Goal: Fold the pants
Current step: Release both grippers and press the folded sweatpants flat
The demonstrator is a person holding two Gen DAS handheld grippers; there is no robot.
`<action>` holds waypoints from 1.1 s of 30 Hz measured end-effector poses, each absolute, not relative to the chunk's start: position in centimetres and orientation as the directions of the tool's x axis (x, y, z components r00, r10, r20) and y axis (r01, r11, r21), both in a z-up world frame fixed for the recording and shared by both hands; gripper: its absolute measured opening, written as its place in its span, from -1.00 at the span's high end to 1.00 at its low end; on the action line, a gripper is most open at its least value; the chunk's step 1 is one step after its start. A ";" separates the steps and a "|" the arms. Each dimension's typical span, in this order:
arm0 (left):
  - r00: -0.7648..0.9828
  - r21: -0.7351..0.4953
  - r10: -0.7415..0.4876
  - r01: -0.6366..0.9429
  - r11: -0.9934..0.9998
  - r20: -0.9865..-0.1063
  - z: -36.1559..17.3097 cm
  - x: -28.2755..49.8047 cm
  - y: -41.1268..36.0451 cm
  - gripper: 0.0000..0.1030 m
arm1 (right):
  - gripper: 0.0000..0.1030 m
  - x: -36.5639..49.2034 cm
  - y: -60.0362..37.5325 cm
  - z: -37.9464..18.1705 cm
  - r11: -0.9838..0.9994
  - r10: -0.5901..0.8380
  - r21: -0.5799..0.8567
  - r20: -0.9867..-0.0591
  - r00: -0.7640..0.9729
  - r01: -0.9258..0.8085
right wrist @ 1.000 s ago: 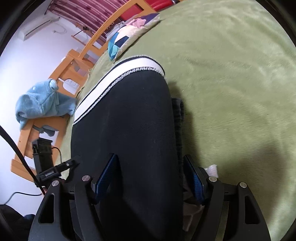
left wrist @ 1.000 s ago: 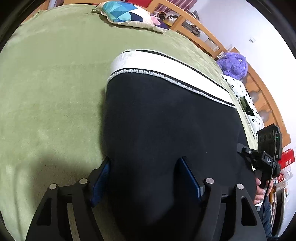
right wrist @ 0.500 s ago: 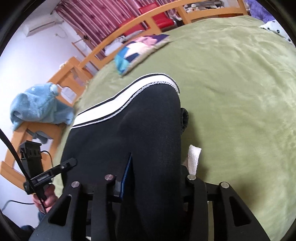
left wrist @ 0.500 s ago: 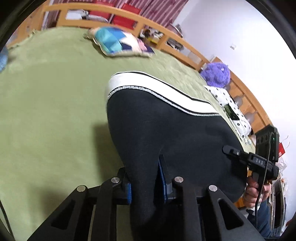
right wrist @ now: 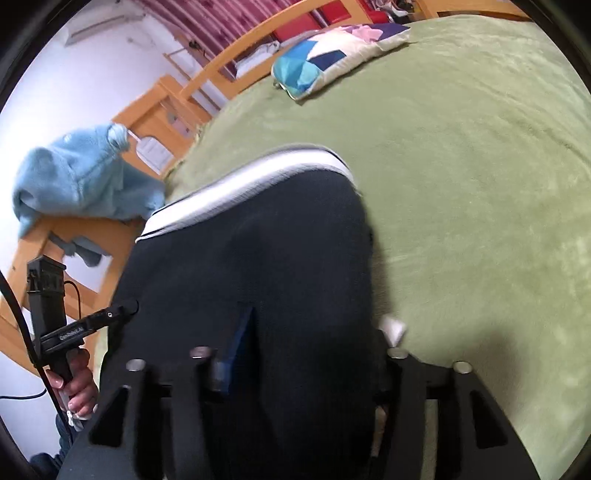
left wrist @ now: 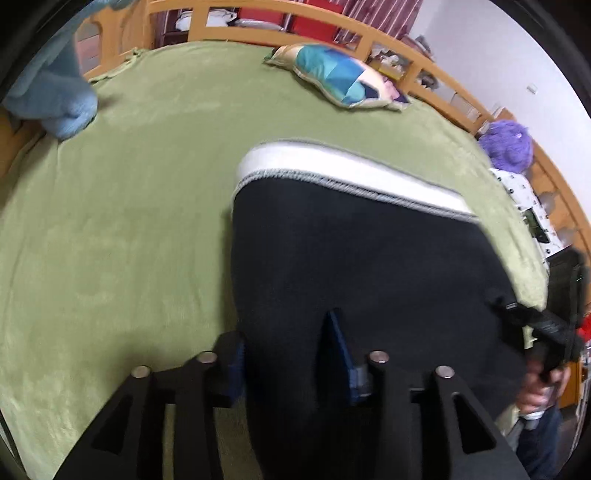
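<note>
pants lie on the blanket (pillow behind them, near the headboard).

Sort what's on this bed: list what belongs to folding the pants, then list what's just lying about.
Part of the job:
- black pants with a white waistband
- left gripper, jaws opening, pants fabric between them
- right gripper, jaws opening, pants fabric between them
- green blanket, the folding surface

Just lying about:
- patchwork pillow
- blue plush
- purple plush
</note>
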State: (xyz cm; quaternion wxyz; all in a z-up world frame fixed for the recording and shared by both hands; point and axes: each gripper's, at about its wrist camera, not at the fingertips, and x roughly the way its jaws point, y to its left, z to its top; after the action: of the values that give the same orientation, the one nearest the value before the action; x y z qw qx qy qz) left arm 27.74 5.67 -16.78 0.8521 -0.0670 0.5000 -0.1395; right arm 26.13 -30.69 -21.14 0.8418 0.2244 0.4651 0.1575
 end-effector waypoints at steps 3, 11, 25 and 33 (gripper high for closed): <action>0.492 -0.188 -0.251 0.174 0.967 -0.834 -15.8 26.1 5.0 0.11 | -0.12 24.5 -31.5 -19.3 0.888 0.399 0.459 -0.744 0.536 -0.025; 0.546 -0.130 -0.282 0.300 0.945 -0.789 -12.4 19.6 0.4 -0.27 | -0.12 16.3 -27.0 -14.3 0.933 0.359 0.267 -0.661 0.659 -0.241; 0.586 -0.088 -0.281 0.335 0.938 -0.761 -12.4 11.5 0.5 -0.26 | 0.48 9.3 -27.5 -18.5 0.929 0.365 0.245 -0.732 0.575 -0.278; 0.559 0.018 -0.116 0.229 0.973 -0.821 -15.1 13.3 0.8 -0.26 | 0.05 10.6 -27.5 -14.9 0.939 0.342 0.247 -0.588 0.733 -0.239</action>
State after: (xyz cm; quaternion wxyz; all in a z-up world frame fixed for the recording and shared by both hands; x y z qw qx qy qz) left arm 13.33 0.75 -15.13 0.8807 0.0613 0.4594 -0.0981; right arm 10.58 -27.51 -14.91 0.9277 0.0777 0.3298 0.1566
